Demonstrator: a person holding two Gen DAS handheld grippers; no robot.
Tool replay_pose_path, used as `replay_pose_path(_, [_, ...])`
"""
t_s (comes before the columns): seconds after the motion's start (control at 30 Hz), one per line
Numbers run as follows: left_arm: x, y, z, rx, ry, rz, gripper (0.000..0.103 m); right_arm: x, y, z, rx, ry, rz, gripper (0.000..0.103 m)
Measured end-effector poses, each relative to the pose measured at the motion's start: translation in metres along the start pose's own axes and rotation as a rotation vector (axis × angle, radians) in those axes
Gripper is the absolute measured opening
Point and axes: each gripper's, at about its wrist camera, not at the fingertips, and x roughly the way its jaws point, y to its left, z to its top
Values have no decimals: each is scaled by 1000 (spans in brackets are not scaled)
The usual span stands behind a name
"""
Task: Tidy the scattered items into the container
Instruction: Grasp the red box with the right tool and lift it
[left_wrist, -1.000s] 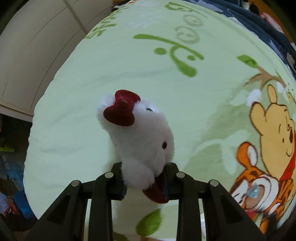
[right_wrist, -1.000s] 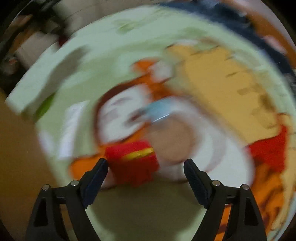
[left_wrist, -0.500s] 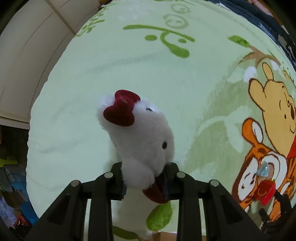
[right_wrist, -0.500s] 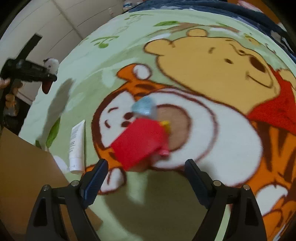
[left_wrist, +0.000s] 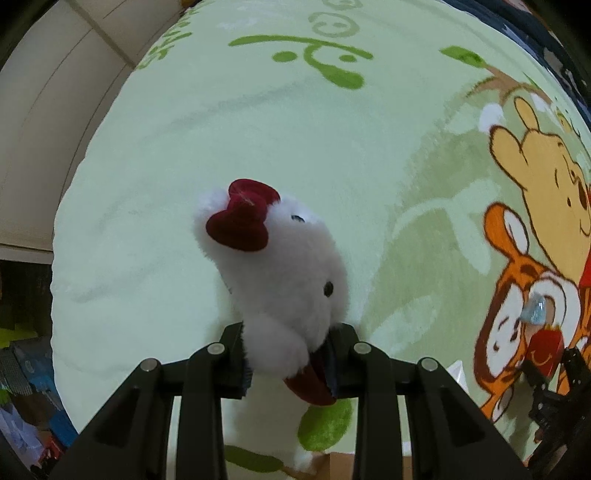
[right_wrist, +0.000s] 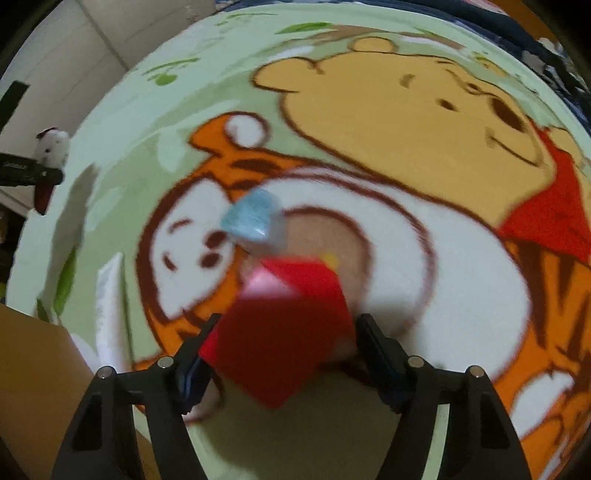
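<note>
Red box (right_wrist: 280, 332) now betw. right tool (right_wrist: 284, 350) fingers, unclamped; left tool (left_wrist: 288, 362) still grips plush (left_wrist: 280, 273).

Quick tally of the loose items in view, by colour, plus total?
White: 2 (plush toy with a red bow, held in the left gripper; tube lying on the blanket)
Red: 1 (box between the right gripper's fingers)
Light blue: 1 (small packet on the blanket)
Total: 4
</note>
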Motion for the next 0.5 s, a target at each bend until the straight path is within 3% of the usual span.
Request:
replay_pose_path(0.13, [1, 5, -5, 5, 8, -8, 32, -10, -19, -10, 49, 14, -63, 73])
replay_pose_path(0.27, [4, 12, -9, 3, 14, -6, 32, -21, -15, -11, 33, -30, 23, 74])
replay_pose_path(0.33, [6, 16, -11, -4, 18, -4, 32, -21, -2, -6, -11, -45, 24, 74])
replay_pose_path(0.5, [10, 18, -13, 5, 25, -2, 32, 11, 14, 3, -26, 39, -28, 74])
